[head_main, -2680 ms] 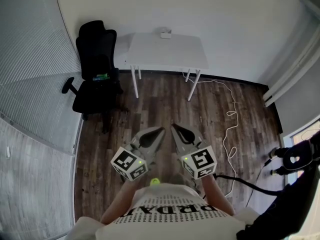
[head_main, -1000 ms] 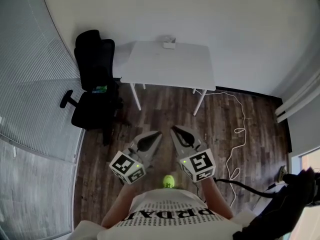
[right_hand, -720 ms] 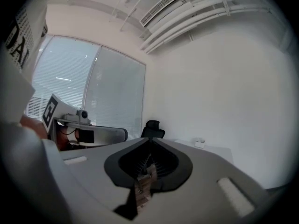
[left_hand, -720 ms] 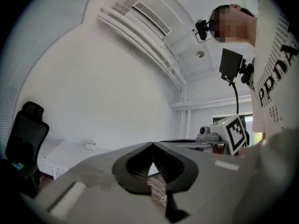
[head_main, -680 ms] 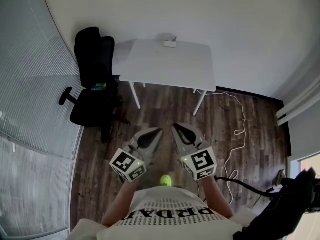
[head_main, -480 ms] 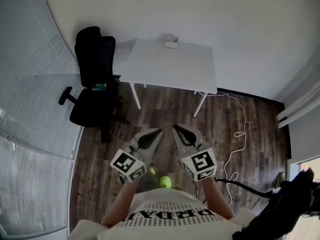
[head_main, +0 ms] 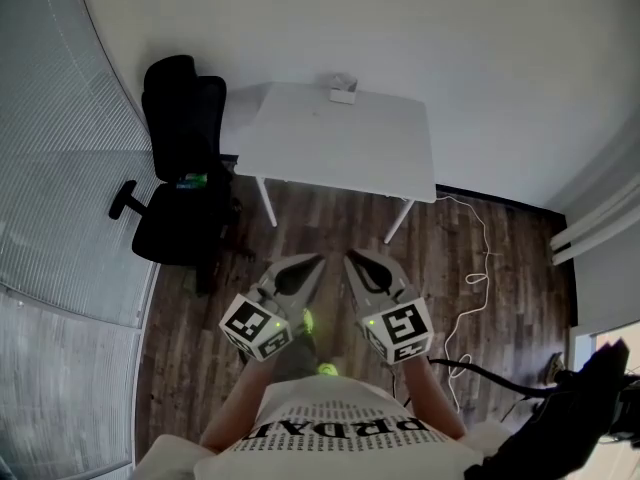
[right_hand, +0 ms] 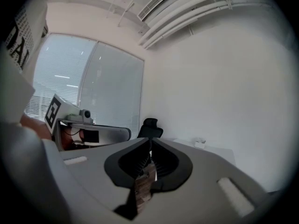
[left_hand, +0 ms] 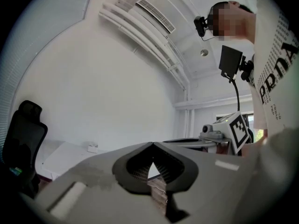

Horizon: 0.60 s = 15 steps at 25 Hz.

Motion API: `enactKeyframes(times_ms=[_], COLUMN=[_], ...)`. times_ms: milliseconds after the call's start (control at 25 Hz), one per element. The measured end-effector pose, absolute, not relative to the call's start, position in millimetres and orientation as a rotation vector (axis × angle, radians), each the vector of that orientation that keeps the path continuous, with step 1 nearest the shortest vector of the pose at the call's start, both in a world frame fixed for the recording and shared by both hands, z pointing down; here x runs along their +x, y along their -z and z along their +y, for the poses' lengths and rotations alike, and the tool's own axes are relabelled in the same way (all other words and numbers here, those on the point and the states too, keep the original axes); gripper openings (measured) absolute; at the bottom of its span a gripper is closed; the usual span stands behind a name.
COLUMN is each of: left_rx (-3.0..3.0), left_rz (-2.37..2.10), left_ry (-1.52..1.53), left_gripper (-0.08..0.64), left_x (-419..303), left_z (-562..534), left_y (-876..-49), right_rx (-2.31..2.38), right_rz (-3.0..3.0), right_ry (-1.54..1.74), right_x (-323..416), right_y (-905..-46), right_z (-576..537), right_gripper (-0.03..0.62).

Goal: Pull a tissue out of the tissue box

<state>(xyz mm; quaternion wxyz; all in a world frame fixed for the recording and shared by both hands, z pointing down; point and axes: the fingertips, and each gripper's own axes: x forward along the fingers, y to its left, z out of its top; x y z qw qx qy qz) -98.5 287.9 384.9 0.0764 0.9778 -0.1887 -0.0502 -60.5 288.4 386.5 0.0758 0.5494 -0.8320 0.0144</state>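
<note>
We've pulled nothing yet: small white tissue box (head_main: 343,91) at 12 o'clock on white rectangular surface (head_main: 300,143), well apart; left gripper (head_main: 318,259), right gripper (head_main: 350,256) jaws closed, empty.

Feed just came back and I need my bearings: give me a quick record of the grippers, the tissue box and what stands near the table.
left gripper: jaws together, nothing between them, aimed towards the table
right gripper: jaws together, empty, beside the left one
tissue box: at the table's far edge by the wall, untouched
table: white, ahead of both grippers
chair: black office chair, left of the table
cable: white, on the wood floor right of the table
task state: not begun; both grippers well short of the box
</note>
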Motion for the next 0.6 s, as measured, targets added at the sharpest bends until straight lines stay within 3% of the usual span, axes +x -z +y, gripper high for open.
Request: enactKeyframes(times_ms=[600], left_rx=[2.939], left_rz=[-0.493], left_ry=[0.172], left_gripper=[-0.008], left_x=[-83], left_z=[170], left_y=[-364], right_rx=[1.691], right_rz=[-2.468], right_ry=[-0.063], right_x=[-48], right_y=[-373], right_z=[171], right_gripper=[0.028])
